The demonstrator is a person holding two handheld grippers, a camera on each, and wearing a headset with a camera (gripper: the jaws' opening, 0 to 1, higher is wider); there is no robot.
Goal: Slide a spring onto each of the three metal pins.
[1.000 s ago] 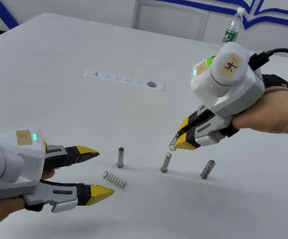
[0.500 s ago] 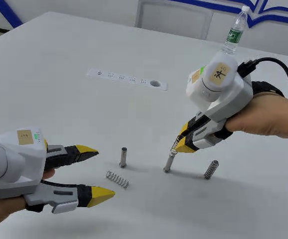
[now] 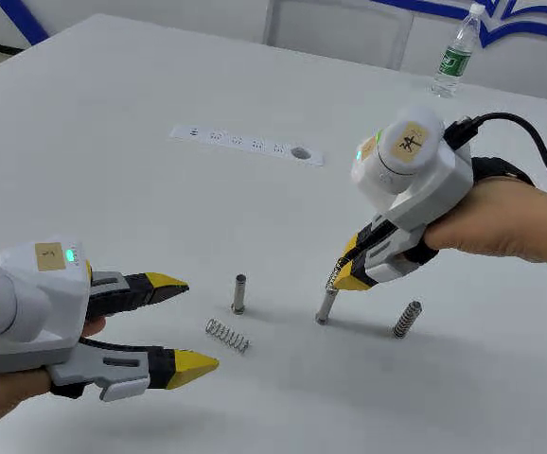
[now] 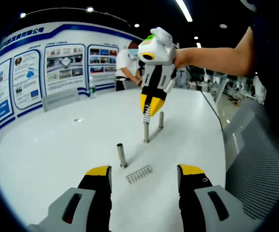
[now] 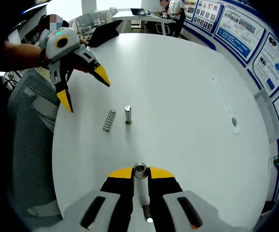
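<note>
Steel coil spring (image 3: 331, 276), item one: clamped between the jaws of the right gripper (image 3: 347, 274). Its long axis is near upright with a slight lean, and its lower mouth points down at the tip of the middle pin (image 3: 326, 305) just below the jaws.

Risk, as judged: an off-centre mouth could catch the pin's rim, buckle or pop free, and a sideways push might topple the pin.

Item two: loose spring (image 3: 227, 335), flat on the bench (image 3: 113, 142), just ahead of the left gripper (image 3: 201, 322), jaws spread and empty.
</note>
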